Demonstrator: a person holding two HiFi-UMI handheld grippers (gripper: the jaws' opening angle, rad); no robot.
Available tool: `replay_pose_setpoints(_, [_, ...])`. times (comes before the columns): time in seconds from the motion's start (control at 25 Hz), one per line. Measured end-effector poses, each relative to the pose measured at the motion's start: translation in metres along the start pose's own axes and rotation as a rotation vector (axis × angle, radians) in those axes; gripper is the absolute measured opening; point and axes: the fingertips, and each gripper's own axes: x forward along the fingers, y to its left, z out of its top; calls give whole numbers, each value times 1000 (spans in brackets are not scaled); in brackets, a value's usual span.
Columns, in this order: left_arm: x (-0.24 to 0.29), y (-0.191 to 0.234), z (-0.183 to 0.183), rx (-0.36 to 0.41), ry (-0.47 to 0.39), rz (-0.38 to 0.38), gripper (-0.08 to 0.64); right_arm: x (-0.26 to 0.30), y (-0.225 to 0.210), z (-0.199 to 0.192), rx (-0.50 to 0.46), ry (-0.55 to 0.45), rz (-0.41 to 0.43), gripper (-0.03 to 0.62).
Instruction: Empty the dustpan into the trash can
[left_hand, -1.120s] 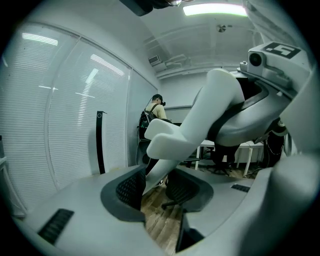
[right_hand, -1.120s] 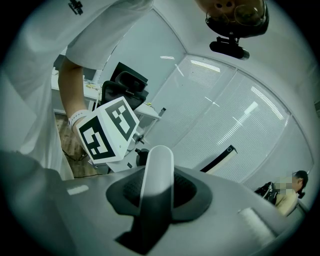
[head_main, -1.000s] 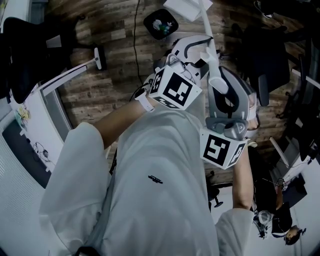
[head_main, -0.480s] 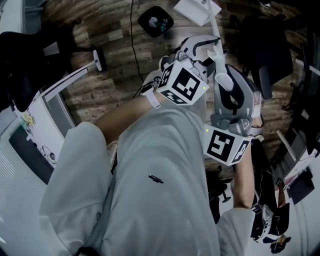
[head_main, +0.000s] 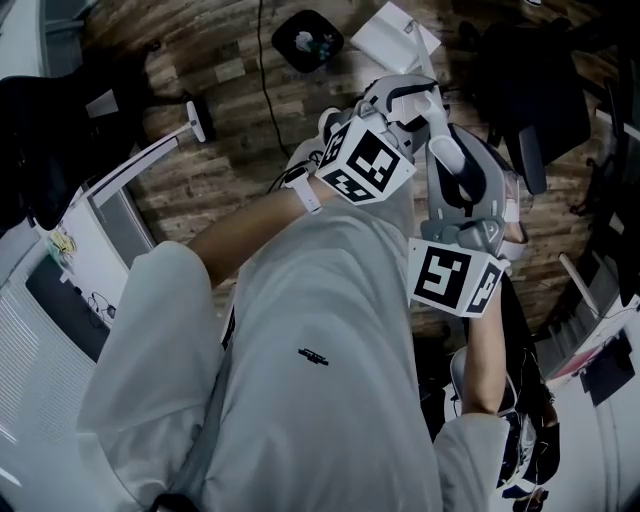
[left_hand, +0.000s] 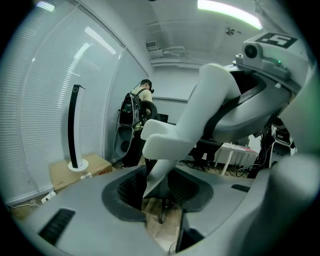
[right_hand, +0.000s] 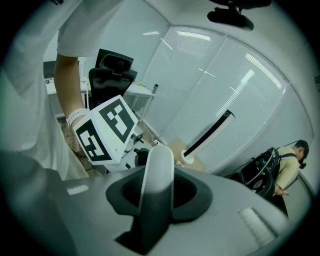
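Our left gripper (left_hand: 159, 195) apparently clamping the long white handle (left_hand: 172, 140), jaws narrow, right gripper (right_hand: 155, 197) pinching it too, white plastic dustpan (head_main: 393, 38) near the round black trash can (head_main: 307, 40).

The left gripper (left_hand: 161, 196) is held out ahead on the extended left forearm (head_main: 240, 235), and its jaws are closed on a white handle (left_hand: 170, 142). The right gripper (right_hand: 156, 200) is carried just beside it, tilted downward, and its jaws are likewise clamped on that handle.
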Motion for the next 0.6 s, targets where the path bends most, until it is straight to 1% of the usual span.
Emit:
replay_pose_setpoints(0.24, [10, -6, -14, 12, 42, -29, 132, 6, -1, -14, 33, 31, 9, 107])
replay_pose_setpoints(0.4, [12, -9, -25, -13, 78, -56, 133, 10, 5, -21, 23, 42, 18, 109])
replay_pose_setpoints(0.6, [14, -9, -36, -33, 114, -37, 133, 17, 8, -28, 20, 51, 19, 109])
